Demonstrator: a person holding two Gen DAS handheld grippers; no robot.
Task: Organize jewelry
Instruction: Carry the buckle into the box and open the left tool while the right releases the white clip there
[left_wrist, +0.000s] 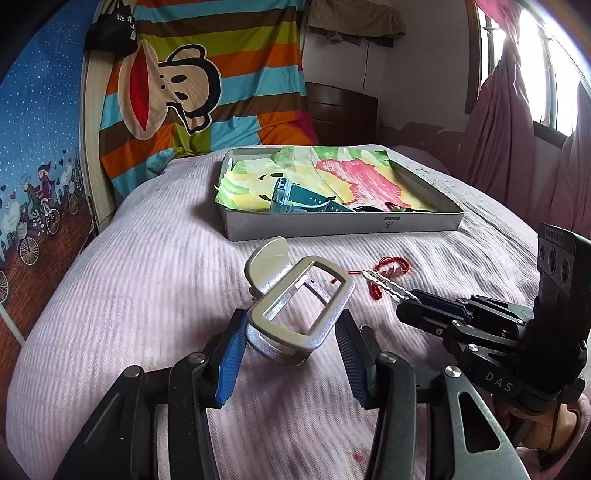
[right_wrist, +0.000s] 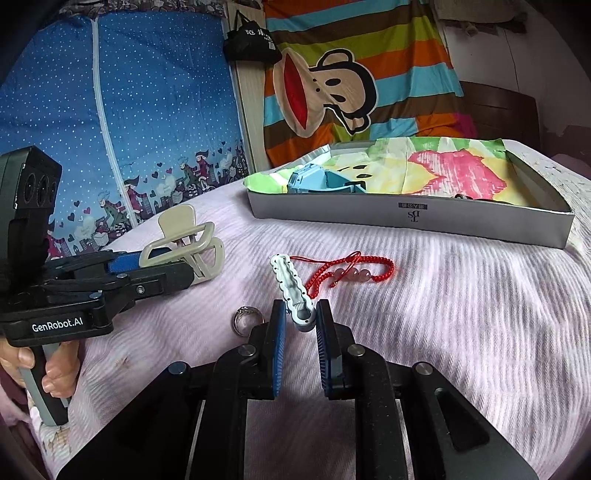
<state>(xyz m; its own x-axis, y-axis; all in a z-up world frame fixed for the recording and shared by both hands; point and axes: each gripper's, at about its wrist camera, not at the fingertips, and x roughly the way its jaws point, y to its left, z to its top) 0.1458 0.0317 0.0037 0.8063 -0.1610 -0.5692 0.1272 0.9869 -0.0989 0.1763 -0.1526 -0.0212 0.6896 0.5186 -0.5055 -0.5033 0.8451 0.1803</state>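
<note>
My left gripper is shut on a large beige claw hair clip, held just above the pink bedspread; the right wrist view shows the same gripper and clip at the left. My right gripper is shut on the near end of a small white wavy hair clip, whose far end points away. That gripper and clip also appear at the right of the left wrist view. A red cord bracelet with pink beads lies just beyond. A silver ring rests beside my right gripper's left finger.
A shallow grey box lined with colourful cloth sits farther back on the bed, with a blue watch inside. Striped and blue fabrics hang behind it. A wooden headboard and pink curtains stand to the right.
</note>
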